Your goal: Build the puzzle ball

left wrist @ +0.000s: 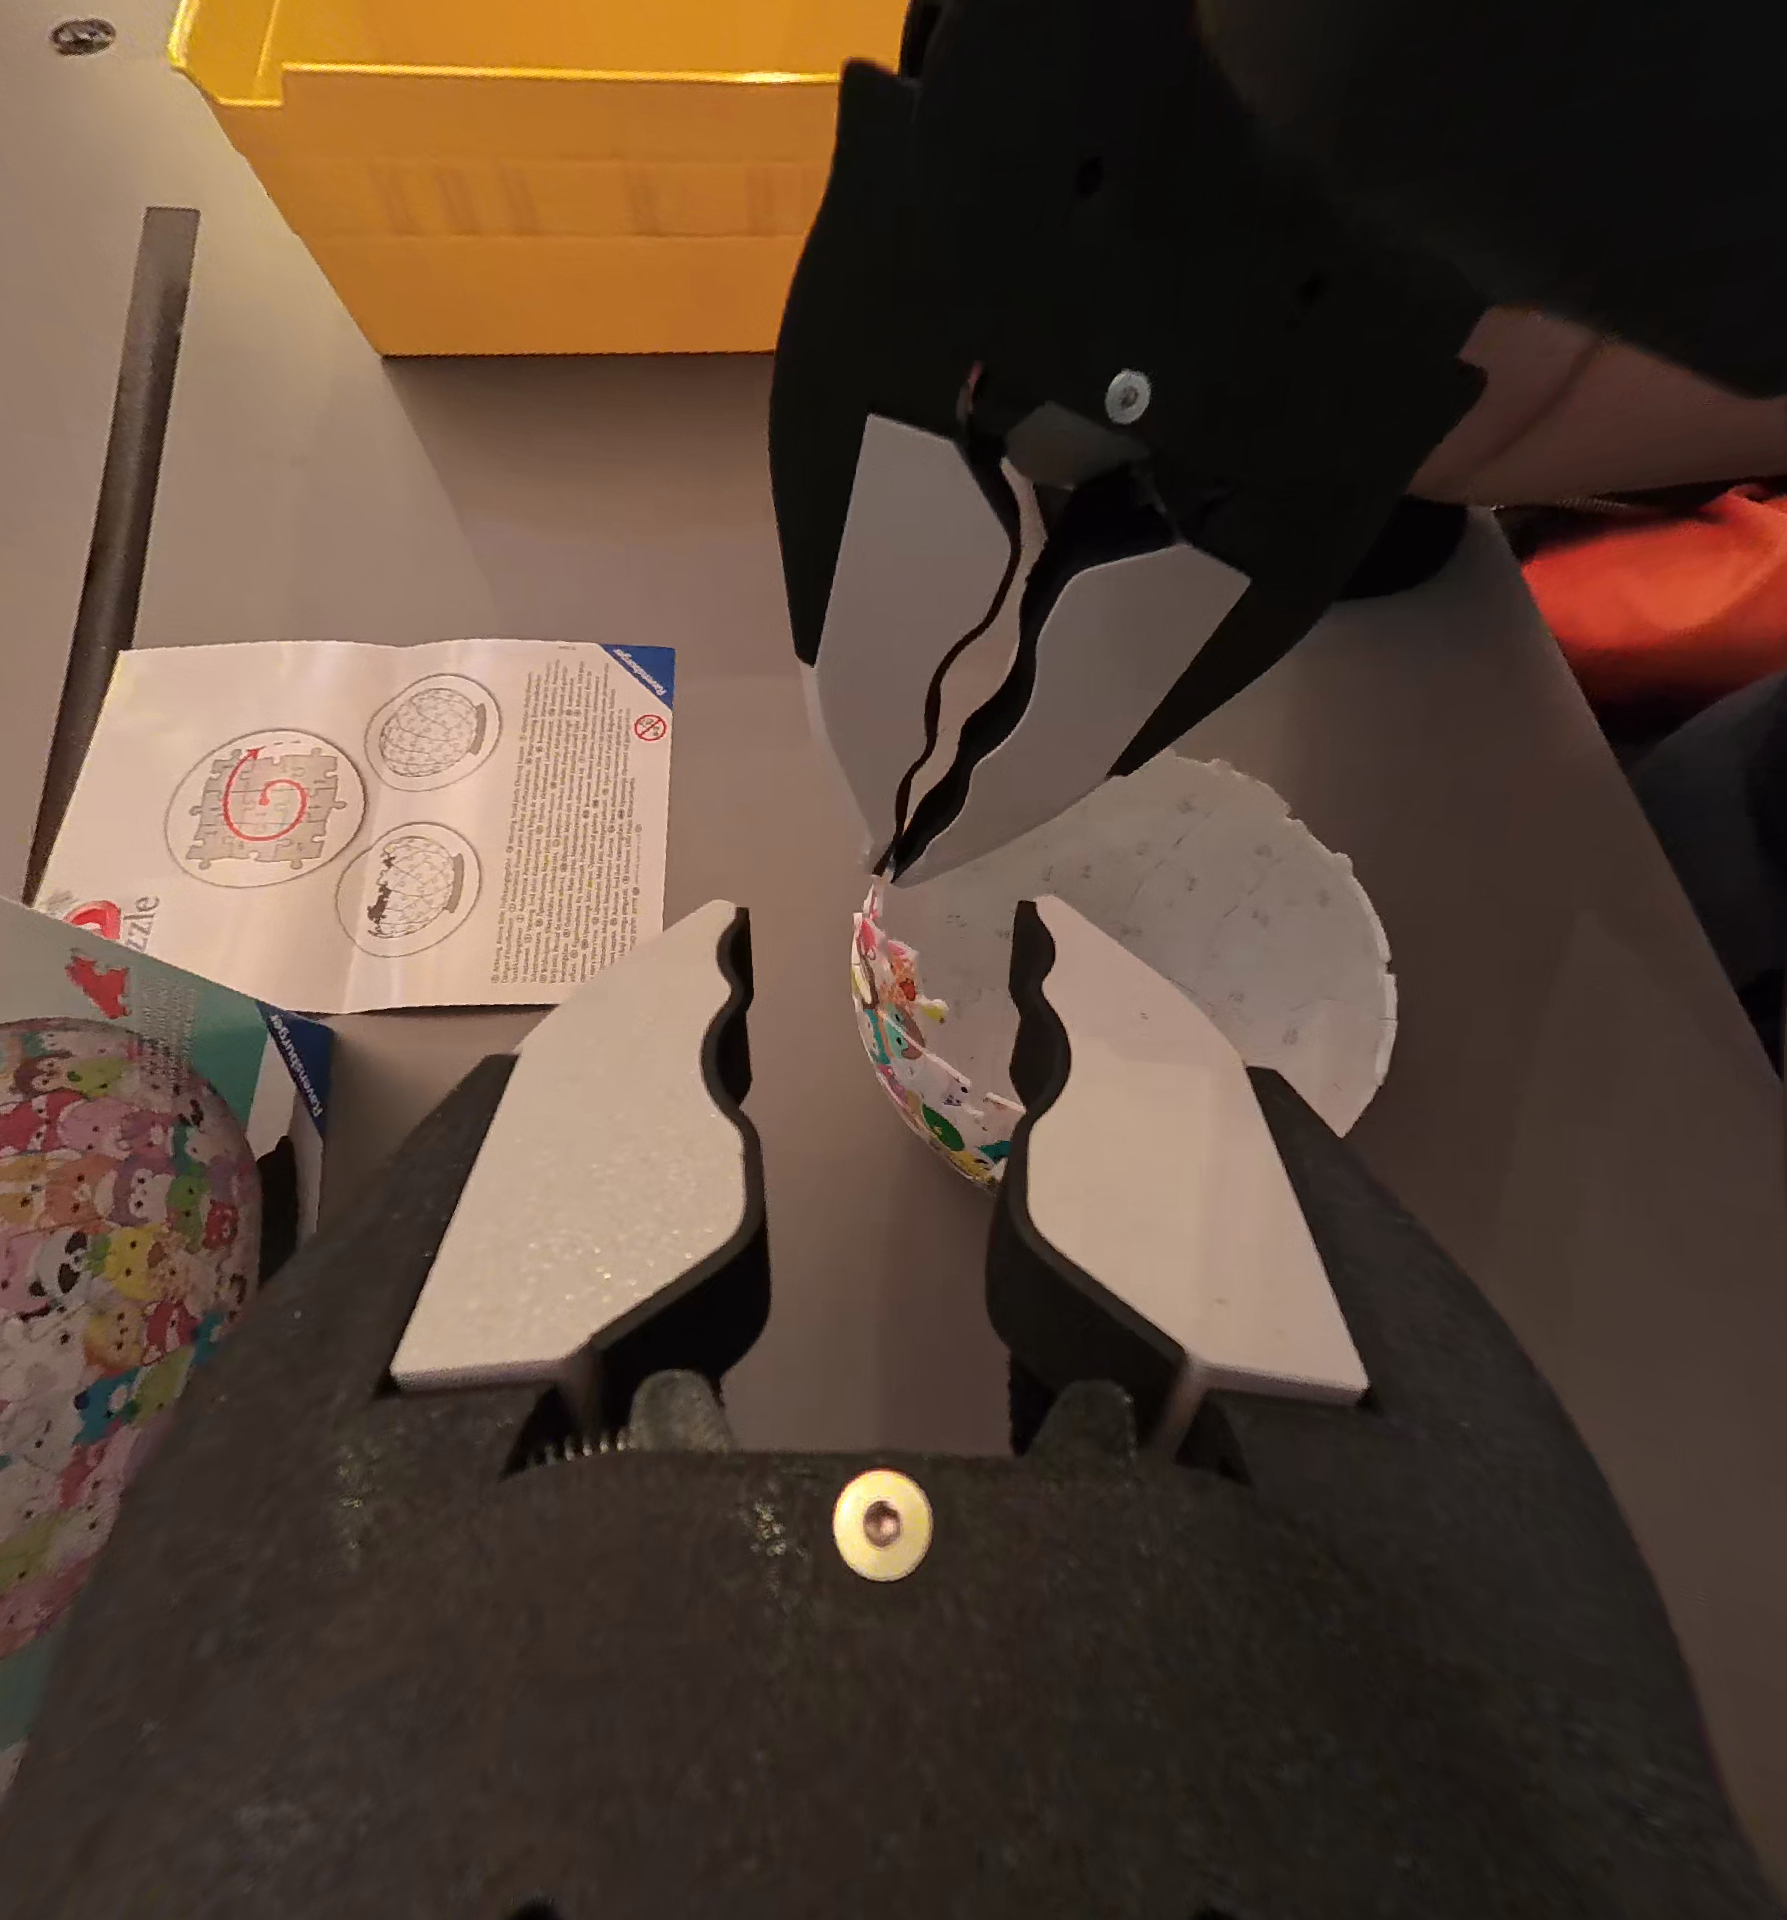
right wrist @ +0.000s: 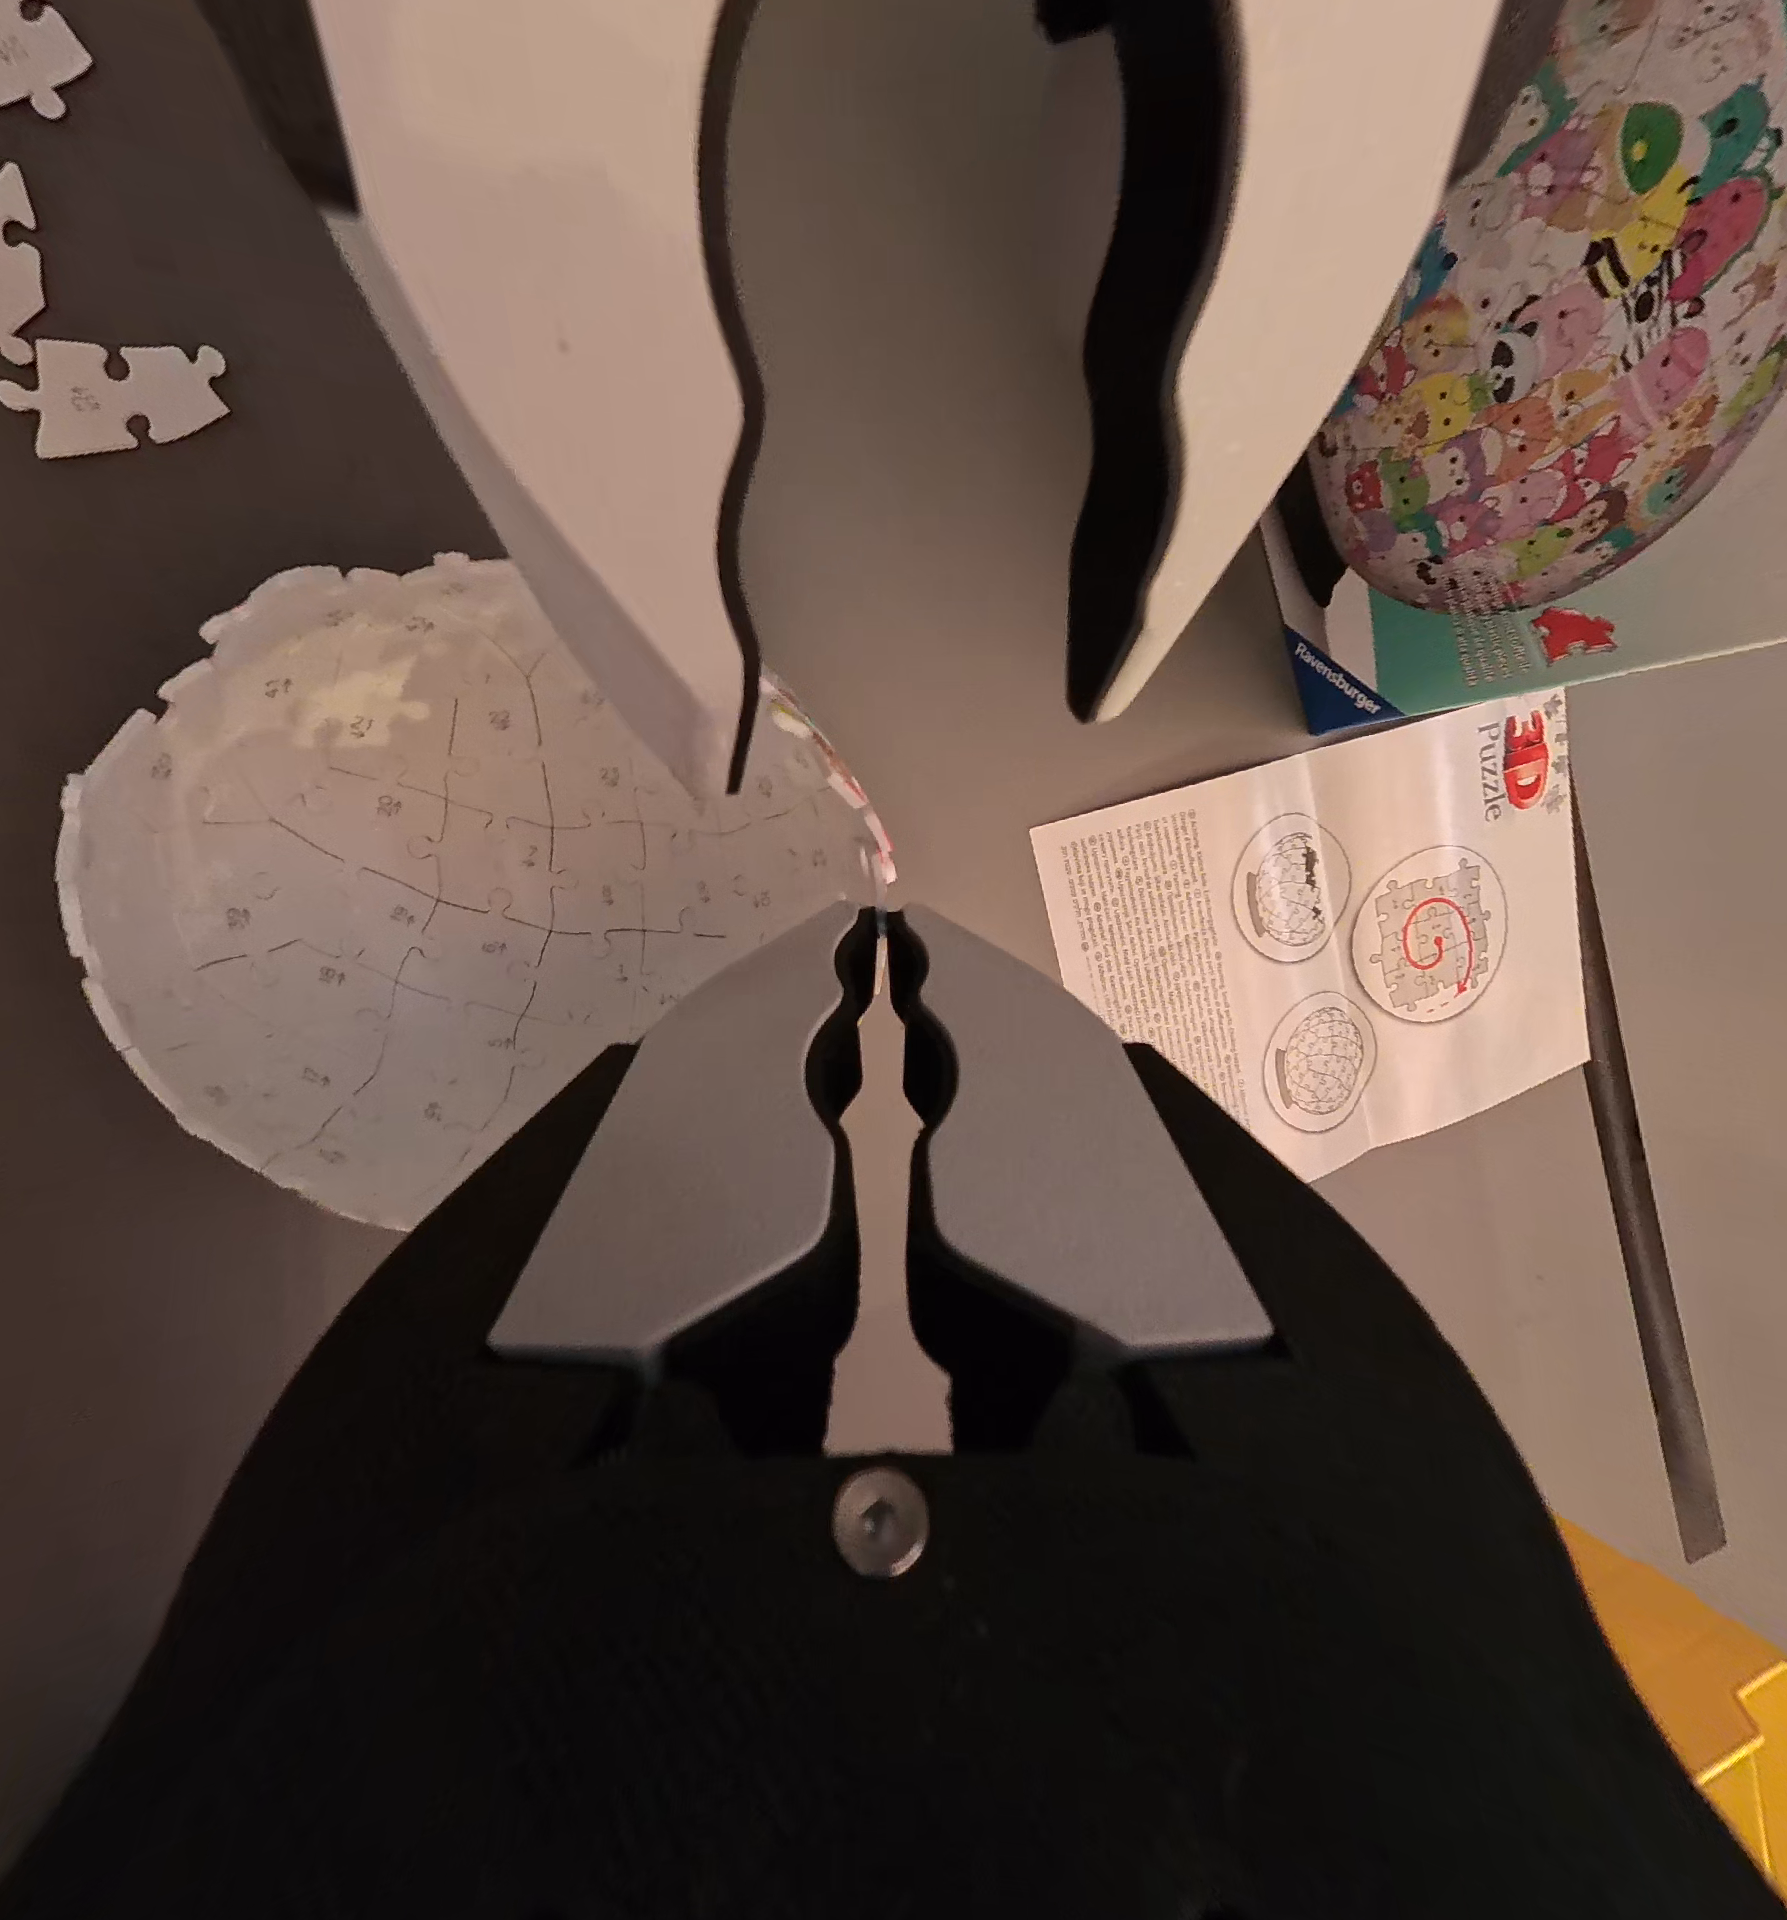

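While the half-built puzzle ball (right wrist: 369, 894) rests on the table (left wrist: 577, 499) at frame centre-left:
Right gripper (right wrist: 881, 920): pinching the shell's rim (jaws nearly together).
Left gripper (left wrist: 881, 971): jaws wide, holding nothing.
Loose pieces (right wrist: 110, 400): upper left.

A yellow bin (left wrist: 556, 208) sits on the grey table (left wrist: 515, 499) at the far edge of the left wrist view, well apart from the other items; one corner also shows at lower right in the right wrist view. A dark straight bar (left wrist: 120, 540) lies along the table at left, just beside the paper. An orange cloth (left wrist: 1689, 592) shows past the table's right edge. A small round fitting (left wrist: 84, 36) is set in the surface at top left.
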Demonstrator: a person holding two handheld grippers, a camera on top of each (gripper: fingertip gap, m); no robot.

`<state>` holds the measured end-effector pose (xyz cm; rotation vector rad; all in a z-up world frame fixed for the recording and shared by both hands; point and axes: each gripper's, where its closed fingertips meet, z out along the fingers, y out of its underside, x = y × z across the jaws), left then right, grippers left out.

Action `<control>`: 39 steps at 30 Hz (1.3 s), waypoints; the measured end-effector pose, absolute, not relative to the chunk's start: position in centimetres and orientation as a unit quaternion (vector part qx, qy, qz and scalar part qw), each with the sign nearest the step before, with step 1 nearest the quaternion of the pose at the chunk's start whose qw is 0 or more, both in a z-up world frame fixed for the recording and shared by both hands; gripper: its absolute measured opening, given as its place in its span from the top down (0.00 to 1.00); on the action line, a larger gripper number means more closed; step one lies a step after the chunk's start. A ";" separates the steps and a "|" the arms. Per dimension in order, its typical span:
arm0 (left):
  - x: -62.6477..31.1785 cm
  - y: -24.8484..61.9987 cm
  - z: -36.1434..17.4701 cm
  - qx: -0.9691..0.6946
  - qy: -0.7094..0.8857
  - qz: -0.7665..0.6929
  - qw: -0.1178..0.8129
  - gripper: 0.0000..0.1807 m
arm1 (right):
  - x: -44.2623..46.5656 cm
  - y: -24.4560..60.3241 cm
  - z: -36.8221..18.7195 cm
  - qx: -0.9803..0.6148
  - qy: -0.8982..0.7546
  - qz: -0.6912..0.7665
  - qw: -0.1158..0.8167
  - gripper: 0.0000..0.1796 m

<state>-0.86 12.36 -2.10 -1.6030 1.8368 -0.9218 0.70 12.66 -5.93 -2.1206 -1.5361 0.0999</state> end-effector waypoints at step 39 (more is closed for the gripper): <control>0.4 12.4 -4.9 -0.595 0.708 -0.284 0.254 0.74 | 0.8 12.7 -6.0 -0.790 -0.558 0.040 0.252 0.98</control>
